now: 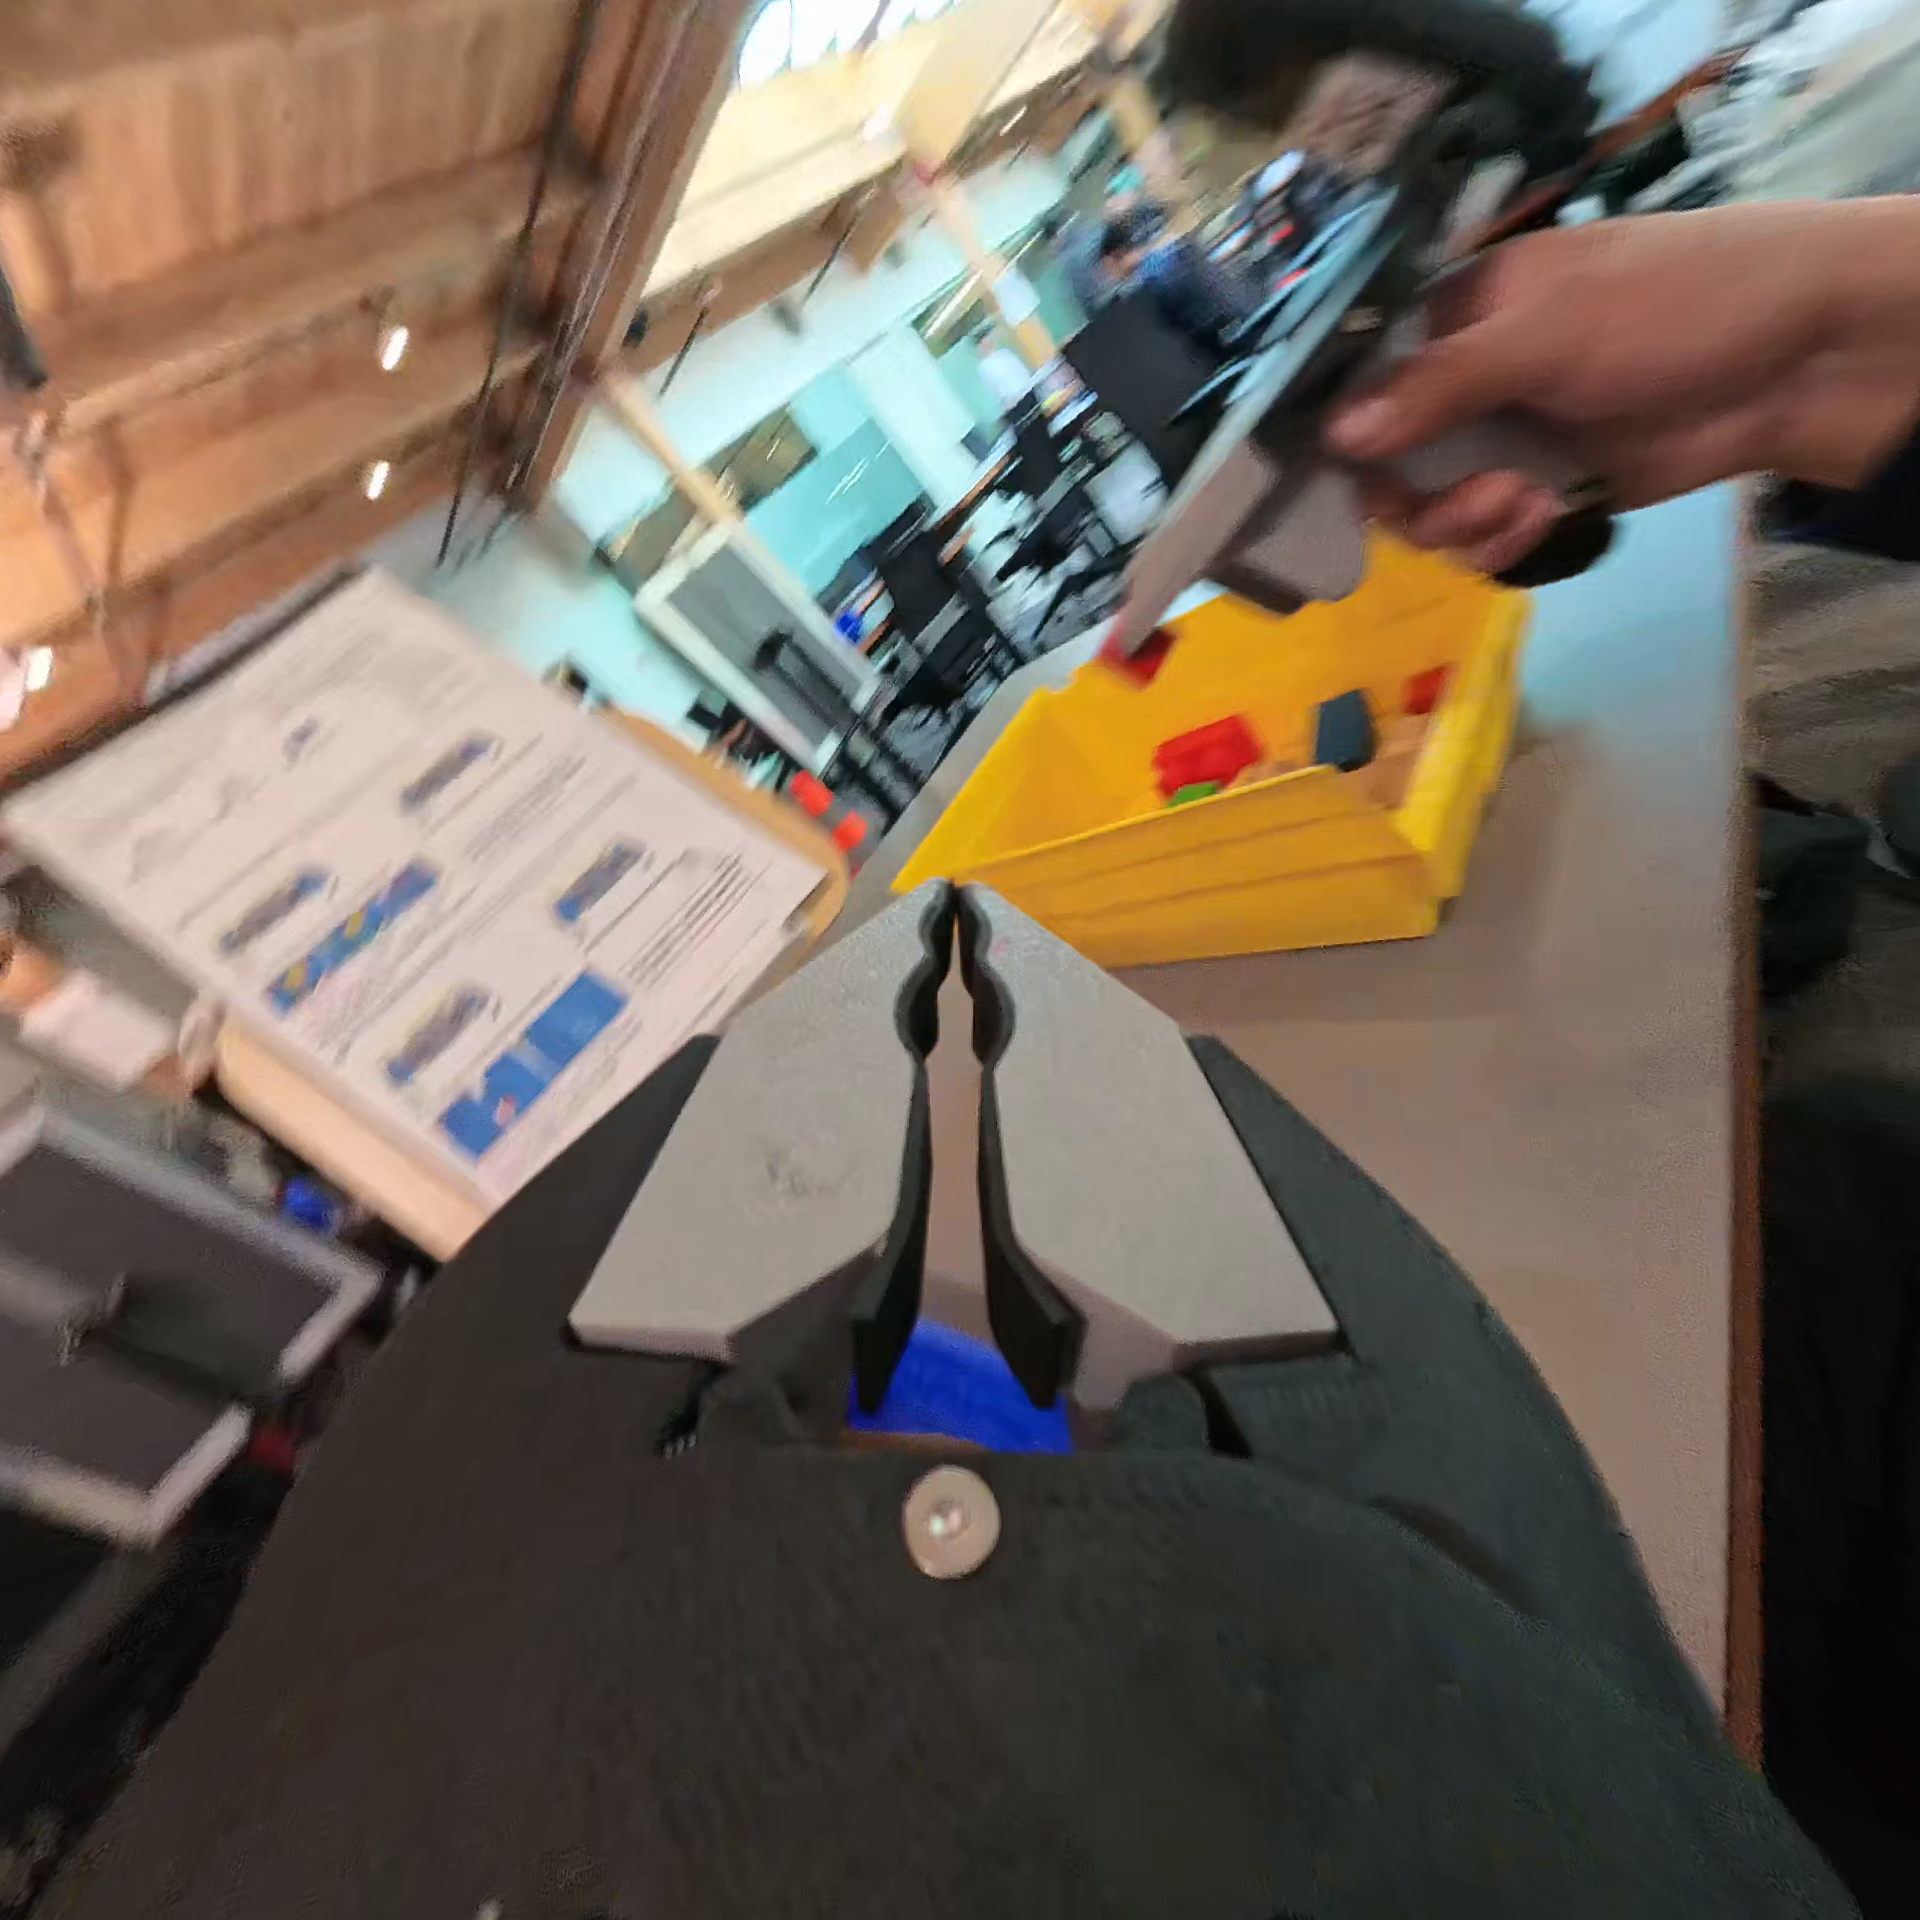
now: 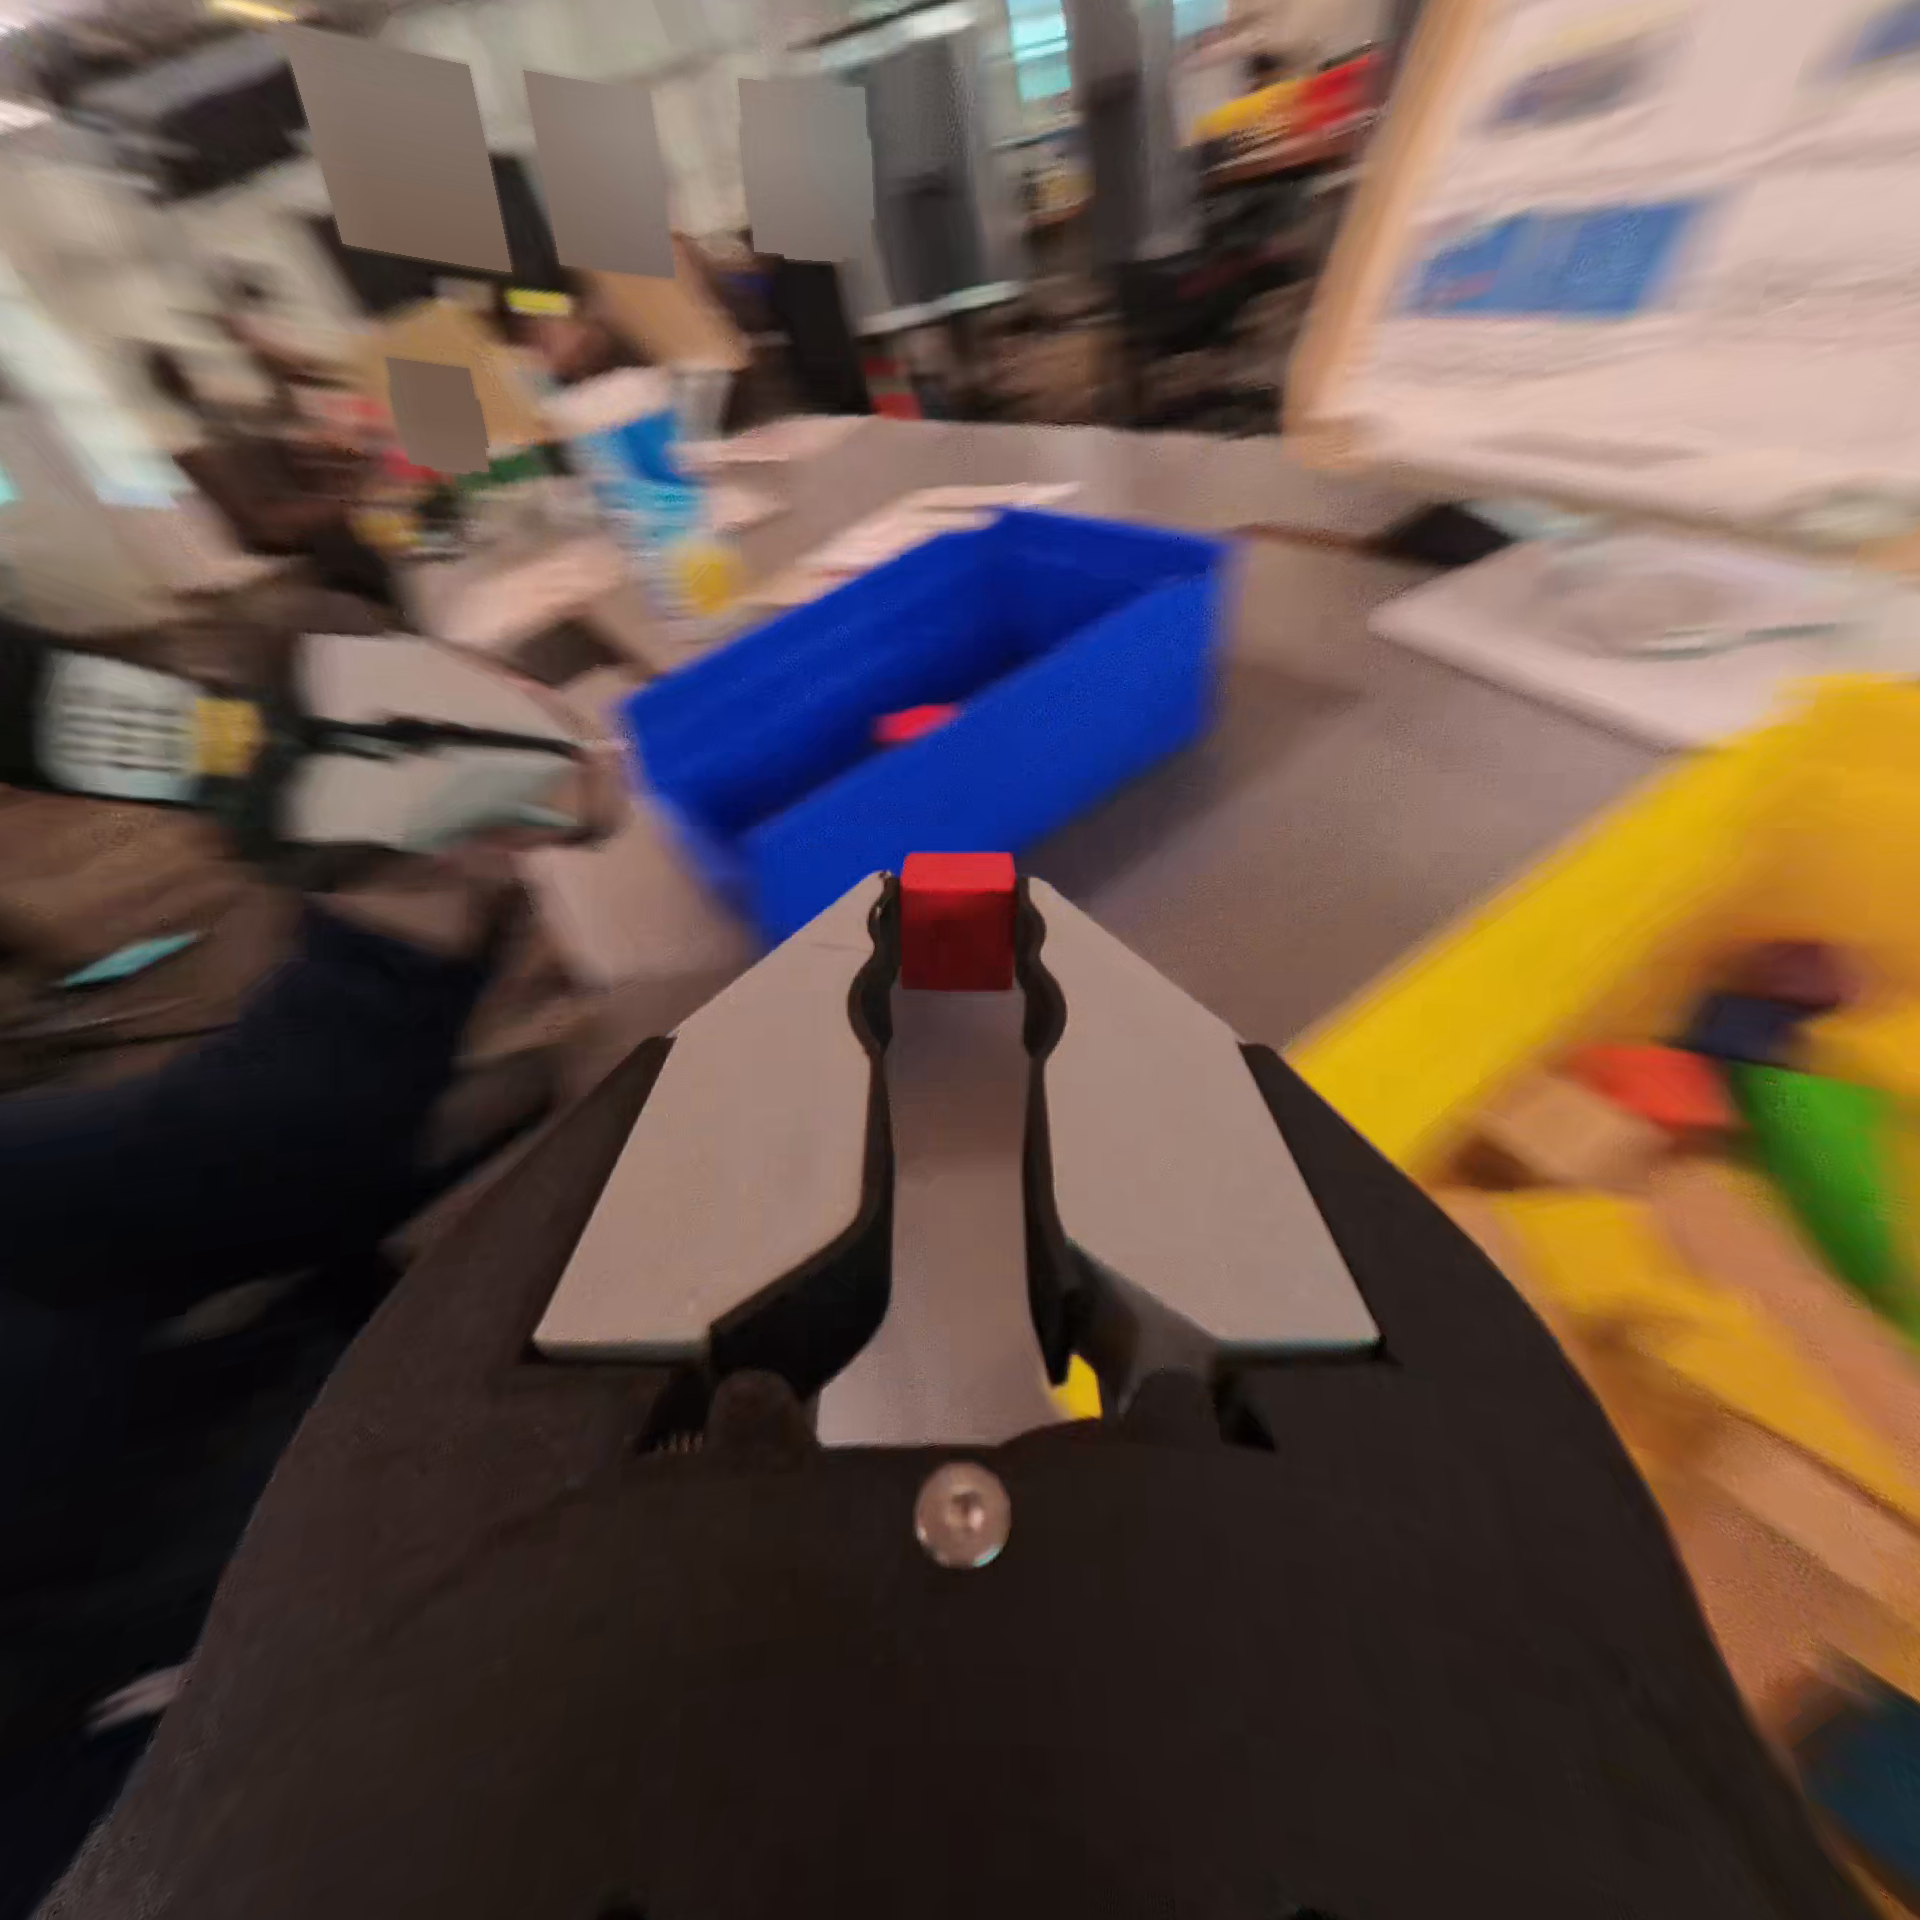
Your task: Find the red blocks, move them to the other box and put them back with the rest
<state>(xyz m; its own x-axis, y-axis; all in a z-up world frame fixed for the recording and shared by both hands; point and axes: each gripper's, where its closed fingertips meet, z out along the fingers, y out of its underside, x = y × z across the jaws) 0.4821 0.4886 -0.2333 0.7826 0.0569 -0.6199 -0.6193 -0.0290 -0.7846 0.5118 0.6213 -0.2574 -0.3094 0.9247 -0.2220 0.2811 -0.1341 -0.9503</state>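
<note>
My right gripper (image 2: pixel 957 920) is shut on a small red block (image 2: pixel 957 925), both pads pressed on its sides, above the grey table between the two boxes. The left wrist view shows this gripper (image 1: pixel 1138 634) over the yellow box's far edge with the red block (image 1: pixel 1143 657) at its tips. The blue box (image 2: pixel 1039 748) lies ahead with one red block (image 2: pixel 914 722) inside. The yellow box (image 1: pixel 1195 883) holds red blocks (image 1: pixel 1205 753), a dark block (image 1: pixel 1342 727) and a green one (image 1: pixel 1193 795). My left gripper (image 1: pixel 954 904) is shut with nothing between its tips, near the yellow box's near corner.
The yellow box (image 2: pixel 1558 935) is at the right in the right wrist view. A poster board (image 1: pixel 395 862) stands left of the table. A person's hand (image 1: pixel 1662 353) holds the right gripper. The table edge (image 1: pixel 1745 1143) runs along the right. People and desks are blurred behind.
</note>
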